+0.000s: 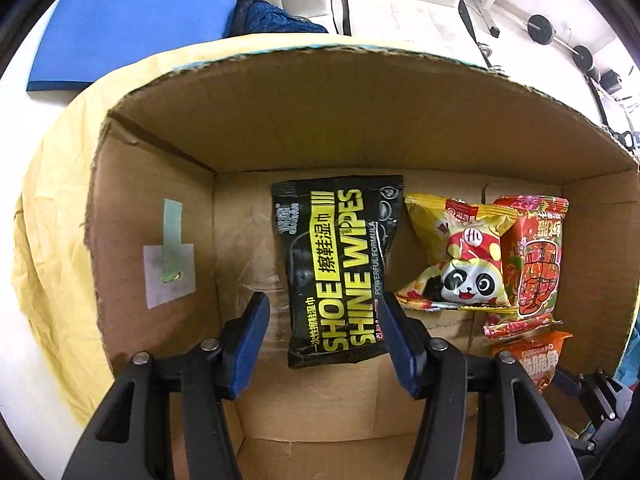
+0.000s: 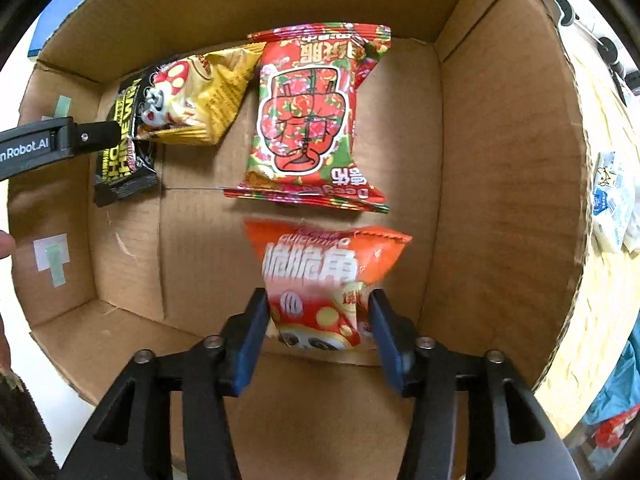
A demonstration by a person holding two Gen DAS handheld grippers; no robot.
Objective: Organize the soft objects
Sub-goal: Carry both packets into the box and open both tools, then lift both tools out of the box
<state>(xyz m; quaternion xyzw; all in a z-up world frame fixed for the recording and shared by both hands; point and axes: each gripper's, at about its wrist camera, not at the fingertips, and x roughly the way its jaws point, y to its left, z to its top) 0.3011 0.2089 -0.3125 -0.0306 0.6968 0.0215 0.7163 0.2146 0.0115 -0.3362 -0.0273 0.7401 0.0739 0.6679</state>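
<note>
Yellow cloth [image 1: 44, 248] lies under the cardboard box [image 1: 360, 120]. Left gripper [image 1: 322, 320] is spread apart around the black wipes pack [image 1: 340, 268]. At 6 o'clock, right gripper [image 2: 318, 320], also apart, straddles the orange snack bag [image 2: 320, 264].

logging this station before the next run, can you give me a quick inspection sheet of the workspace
surface: cardboard box on yellow cloth.
job's things: shoe shine wipes pack, yellow panda bag, red floral bag on the box floor; orange snack bag between the right tongs.
clutter: white-blue packet outside the box.
grippers: left tongs open, straddling the wipes; right grip unclear.
cables: nothing seen.
surroundings: blue foam pad, barbell.
</note>
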